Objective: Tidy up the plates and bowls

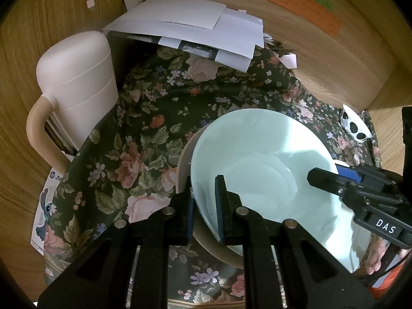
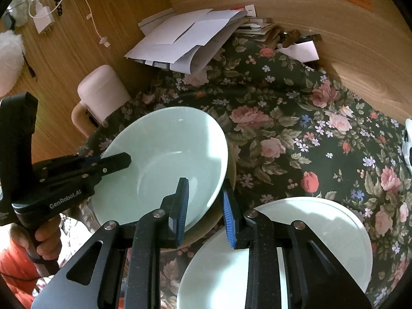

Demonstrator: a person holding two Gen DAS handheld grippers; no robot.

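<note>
A pale green bowl sits nested in a tan bowl on the floral cloth. My left gripper straddles the green bowl's left rim, one pad inside and one outside, shut on it. It also shows in the right wrist view at the bowl's left rim. My right gripper straddles the green bowl's right rim, pads close but a small gap shows. It also shows in the left wrist view. A pale green plate lies below the right gripper.
A pink lidded mug stands at the left. A pile of white papers lies at the back. Wooden walls close in the back and sides. A black-and-white spotted item sits at the right.
</note>
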